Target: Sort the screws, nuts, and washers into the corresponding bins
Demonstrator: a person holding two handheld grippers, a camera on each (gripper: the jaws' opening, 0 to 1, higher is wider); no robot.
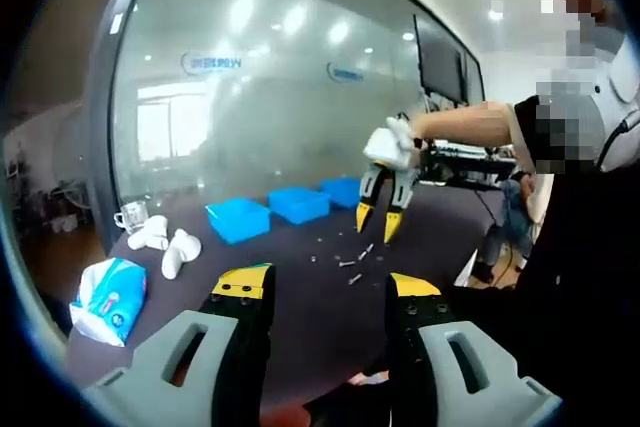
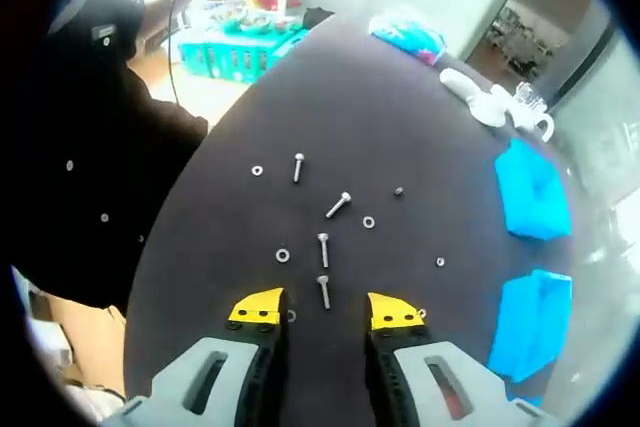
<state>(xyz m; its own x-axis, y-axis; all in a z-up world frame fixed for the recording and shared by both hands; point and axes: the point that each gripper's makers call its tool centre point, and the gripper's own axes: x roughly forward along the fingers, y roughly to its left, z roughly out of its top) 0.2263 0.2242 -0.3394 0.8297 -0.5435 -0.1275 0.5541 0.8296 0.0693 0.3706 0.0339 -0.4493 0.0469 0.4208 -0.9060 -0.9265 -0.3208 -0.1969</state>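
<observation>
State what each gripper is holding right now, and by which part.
Nothing is held. The left gripper is open over the table, and the right gripper is open, its jaws standing either side of a screw lying on the table.

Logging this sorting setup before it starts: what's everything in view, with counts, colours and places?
Bins: three, blue, in a row along the table's far edge.
Screws: four, silver, mid-table.
Washers: about four, silver, scattered among the screws.
Small dark piece: one, perhaps a nut.
Tissue pack: one, blue-white, at the table end.
White objects: beside a clear cup.
Table: dark.
Left gripper: grey, yellow-tipped fingers, open.
Right gripper: open over the nearest screw.
</observation>
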